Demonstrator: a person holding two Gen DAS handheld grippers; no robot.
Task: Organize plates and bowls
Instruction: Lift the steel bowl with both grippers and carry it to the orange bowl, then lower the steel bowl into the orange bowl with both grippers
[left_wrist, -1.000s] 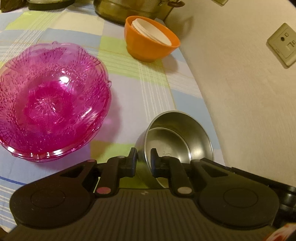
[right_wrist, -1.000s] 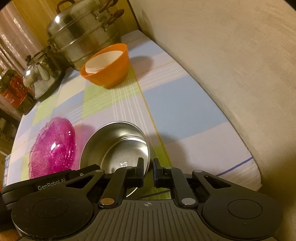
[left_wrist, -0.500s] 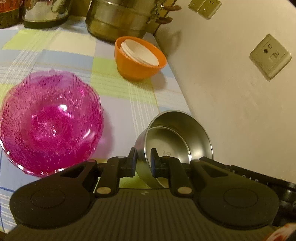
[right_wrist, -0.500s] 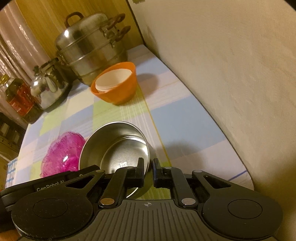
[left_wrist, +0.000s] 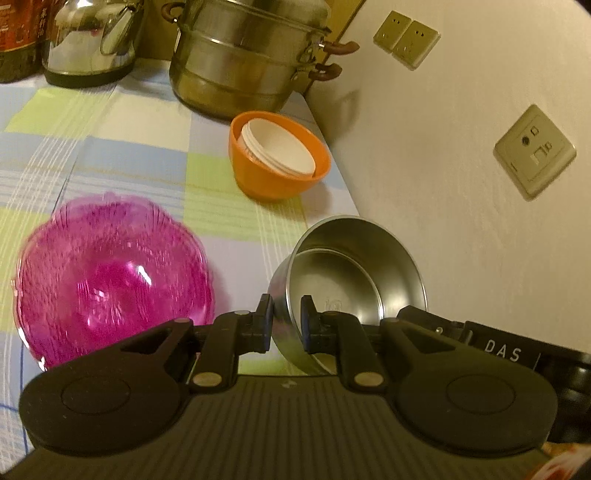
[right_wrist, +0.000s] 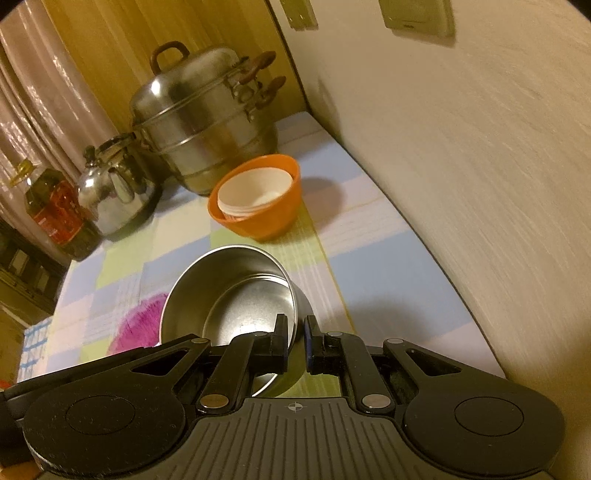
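Note:
A steel bowl (left_wrist: 354, 273) with a second steel bowl nested inside hangs above the checked tablecloth. My left gripper (left_wrist: 286, 314) is shut on its rim at one side. My right gripper (right_wrist: 295, 332) is shut on the rim of the steel bowl (right_wrist: 236, 291) at the opposite side. A pink glass bowl (left_wrist: 110, 273) sits on the cloth to the left, partly hidden behind the steel bowl as a pink patch (right_wrist: 136, 325) in the right wrist view. Farther back stands an orange bowl (left_wrist: 277, 166) holding stacked white bowls (right_wrist: 255, 192).
A tall steel steamer pot (left_wrist: 243, 59) and a kettle (left_wrist: 88, 40) stand at the back of the table, with an oil bottle (right_wrist: 55, 214) beside them. The wall with sockets (left_wrist: 535, 151) runs along the table's right edge.
Both grippers have risen together with the steel bowl held between them. The table and the bowls on it now sit lower and farther off, and more of the back wall shows.

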